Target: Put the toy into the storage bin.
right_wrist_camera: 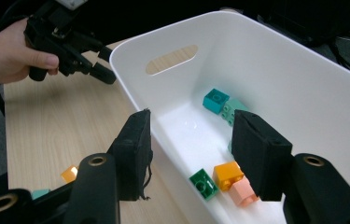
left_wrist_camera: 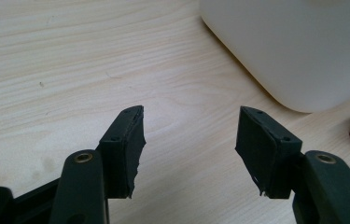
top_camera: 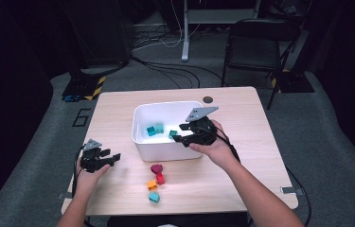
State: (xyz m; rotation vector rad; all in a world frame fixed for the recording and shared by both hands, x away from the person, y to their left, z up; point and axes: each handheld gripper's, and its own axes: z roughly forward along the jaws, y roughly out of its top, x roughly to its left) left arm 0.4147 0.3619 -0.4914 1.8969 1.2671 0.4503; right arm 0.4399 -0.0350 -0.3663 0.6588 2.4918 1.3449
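Bricks are the business here: a few already lie in the white bin (top_camera: 139,142) at the middle of the tabletop (top_camera: 241,113), among them a teal brick (right_wrist_camera: 215,100), a green brick (right_wrist_camera: 204,184) and an orange brick (right_wrist_camera: 227,174). Four more wait near the front edge, just in front of the bin: a dark red piece (top_camera: 156,168), a red brick (top_camera: 160,178), an orange one (top_camera: 152,184) and a teal one (top_camera: 154,197). Right claw (top_camera: 181,133) hangs over the bin's right side, jaws spread, nothing between them. Left claw (top_camera: 113,157) rests by the left front edge, spread and empty too. My worry: the right claw sits low by the bin wall, so a careless pull-out could clip the rim and shove the bin onto those loose bricks.
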